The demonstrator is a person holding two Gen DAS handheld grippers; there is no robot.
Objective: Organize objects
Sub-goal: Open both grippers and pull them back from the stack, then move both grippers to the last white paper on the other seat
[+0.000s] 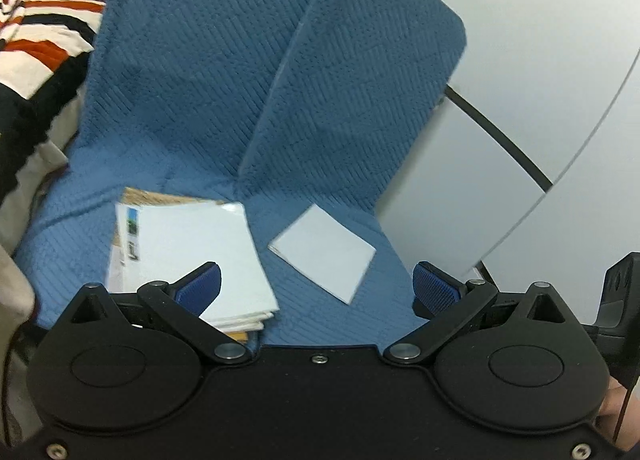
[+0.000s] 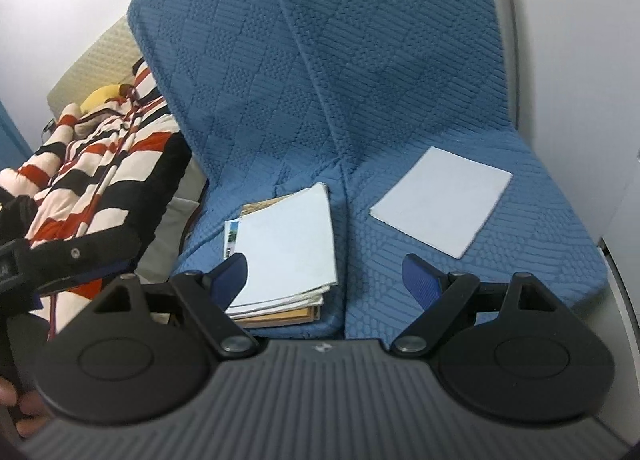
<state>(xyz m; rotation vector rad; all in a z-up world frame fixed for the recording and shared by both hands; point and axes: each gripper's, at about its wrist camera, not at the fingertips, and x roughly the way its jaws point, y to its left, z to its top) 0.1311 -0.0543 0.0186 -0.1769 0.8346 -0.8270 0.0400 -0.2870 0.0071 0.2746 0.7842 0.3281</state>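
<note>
A: What is closest to us?

B: The two tools. The left gripper [image 1: 316,286] has its blue pads spread wide, and there is nothing between them. The right gripper [image 2: 325,280] is wide open too, and it holds nothing.

A: What is just past them?

B: A stack of books [image 2: 286,256] lies flat on the blue seat cover [image 2: 540,244]. The top one is white. A brown book sticks out at the bottom of the pile.

A: Is there anything beside it?

B: Yes, a single white booklet [image 2: 440,200] lies flat on the seat, on the right of the stack. They do not touch. A fold in the cover runs between them.

A: And farther back?

B: The blue cover goes up the back of the seat. On the left lies a striped blanket [image 2: 104,164], red, white and black. On the right is a grey wall panel [image 1: 540,40].
</note>
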